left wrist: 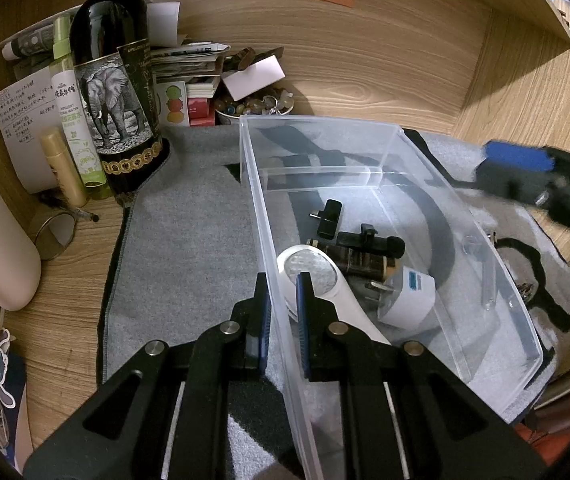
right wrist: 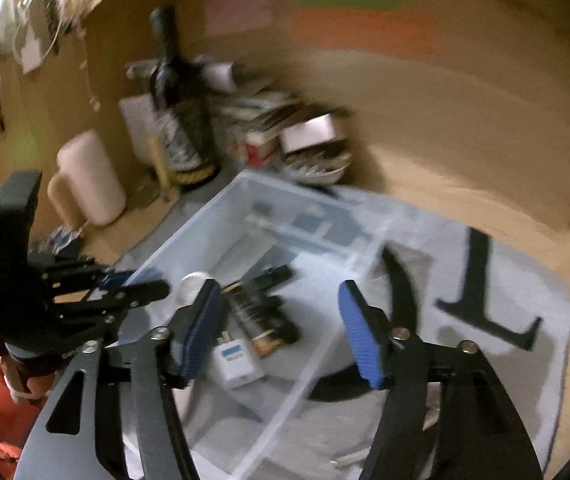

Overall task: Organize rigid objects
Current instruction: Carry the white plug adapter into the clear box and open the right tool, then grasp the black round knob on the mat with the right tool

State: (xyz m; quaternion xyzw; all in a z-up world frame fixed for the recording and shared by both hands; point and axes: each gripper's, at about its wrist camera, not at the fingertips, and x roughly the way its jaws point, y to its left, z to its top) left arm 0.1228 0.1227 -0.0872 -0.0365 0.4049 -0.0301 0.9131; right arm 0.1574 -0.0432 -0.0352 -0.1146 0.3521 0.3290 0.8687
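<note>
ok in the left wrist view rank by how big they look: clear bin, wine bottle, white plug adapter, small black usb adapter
1. clear bin, nearest the camera, which inflates it
2. wine bottle
3. white plug adapter
4. small black usb adapter

The order looks safe despite the fisheye.

My way into the clear bin (left wrist: 465,208) is open from above; bottles (left wrist: 109,80) crowd its far left side.
</note>
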